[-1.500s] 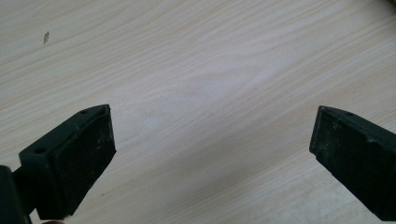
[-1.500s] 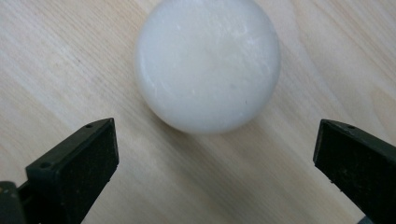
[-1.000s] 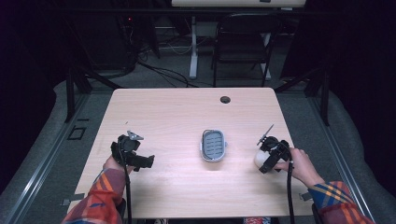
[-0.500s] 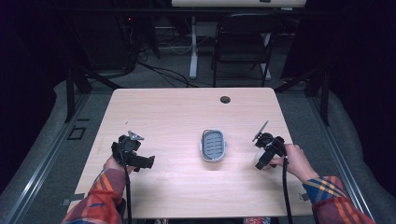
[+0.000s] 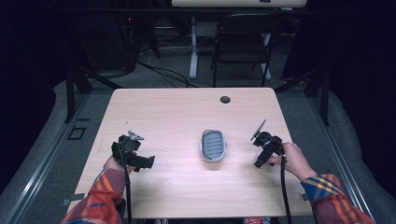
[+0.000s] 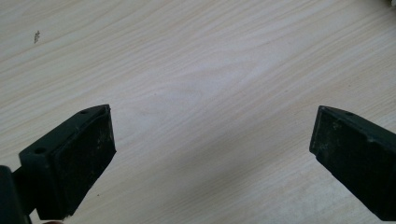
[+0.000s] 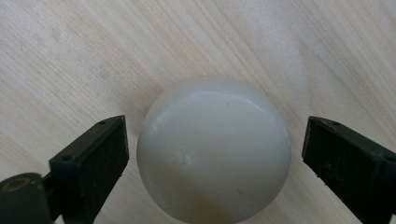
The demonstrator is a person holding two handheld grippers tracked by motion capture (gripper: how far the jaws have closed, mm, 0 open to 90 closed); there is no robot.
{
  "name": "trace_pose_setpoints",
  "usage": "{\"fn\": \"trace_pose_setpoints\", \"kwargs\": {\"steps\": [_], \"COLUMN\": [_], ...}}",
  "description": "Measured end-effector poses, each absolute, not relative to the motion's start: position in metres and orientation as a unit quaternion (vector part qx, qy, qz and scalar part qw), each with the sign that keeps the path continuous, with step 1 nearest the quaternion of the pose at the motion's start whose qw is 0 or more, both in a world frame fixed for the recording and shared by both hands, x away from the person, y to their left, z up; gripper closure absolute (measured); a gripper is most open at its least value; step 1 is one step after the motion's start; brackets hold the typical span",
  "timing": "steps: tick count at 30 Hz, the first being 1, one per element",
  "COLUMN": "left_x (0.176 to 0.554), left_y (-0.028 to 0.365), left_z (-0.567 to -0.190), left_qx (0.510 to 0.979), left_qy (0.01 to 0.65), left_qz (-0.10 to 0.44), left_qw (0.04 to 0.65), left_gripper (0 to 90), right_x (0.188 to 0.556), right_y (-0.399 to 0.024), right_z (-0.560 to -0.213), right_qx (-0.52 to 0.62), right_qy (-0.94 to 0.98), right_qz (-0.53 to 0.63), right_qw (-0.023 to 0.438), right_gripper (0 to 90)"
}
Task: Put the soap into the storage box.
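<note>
A smooth, glossy white ball (image 7: 214, 151), round with no long axis, rests on the pale wood-grain counter (image 5: 177, 116), right of the grey oval soap dish (image 5: 213, 145). The right claw (image 7: 212, 158) straddles it, jaws just closing, small gaps either side, not yet gripping. The left claw (image 6: 212, 149), left of the dish, is released over bare wood.

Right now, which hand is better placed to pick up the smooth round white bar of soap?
Right. The right gripper already straddles the round white soap, its jaws just closing, with small gaps still at both pads. The left gripper stands open over bare wooden table, across the grey soap dish.
</note>
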State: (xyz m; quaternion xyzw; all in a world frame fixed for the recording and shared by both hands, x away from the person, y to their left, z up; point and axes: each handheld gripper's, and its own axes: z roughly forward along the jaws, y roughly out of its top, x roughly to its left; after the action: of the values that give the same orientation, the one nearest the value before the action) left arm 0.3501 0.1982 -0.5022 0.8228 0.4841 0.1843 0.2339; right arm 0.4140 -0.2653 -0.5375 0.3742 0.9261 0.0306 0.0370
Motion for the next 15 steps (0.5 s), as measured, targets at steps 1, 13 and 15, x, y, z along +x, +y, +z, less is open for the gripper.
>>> {"fn": "trace_pose_setpoints", "kwargs": {"steps": [1,13,15], "left_x": [0.3501,0.3502,0.3502], "left_y": [0.1983,0.1979,0.1977], "left_z": [-0.5022,-0.5022,-0.5024], "left_qx": [0.823,0.824,0.824], "left_qy": [0.484,0.482,0.482], "left_qz": [0.184,0.185,0.185], "left_qw": [0.234,0.233,0.233], "left_gripper": [0.2,0.1,0.2], "right_x": [0.4143,0.4141,0.4141], "right_y": [-0.2654,-0.2639,-0.2634], "right_z": [-0.5373,-0.5413,-0.5411], "right_qx": [0.374,0.377,0.378], "right_qy": [0.926,0.925,0.925], "right_qz": [0.027,0.024,0.021], "right_qw": [0.036,0.031,0.029], "right_gripper": [8.9,23.0,23.4]}}
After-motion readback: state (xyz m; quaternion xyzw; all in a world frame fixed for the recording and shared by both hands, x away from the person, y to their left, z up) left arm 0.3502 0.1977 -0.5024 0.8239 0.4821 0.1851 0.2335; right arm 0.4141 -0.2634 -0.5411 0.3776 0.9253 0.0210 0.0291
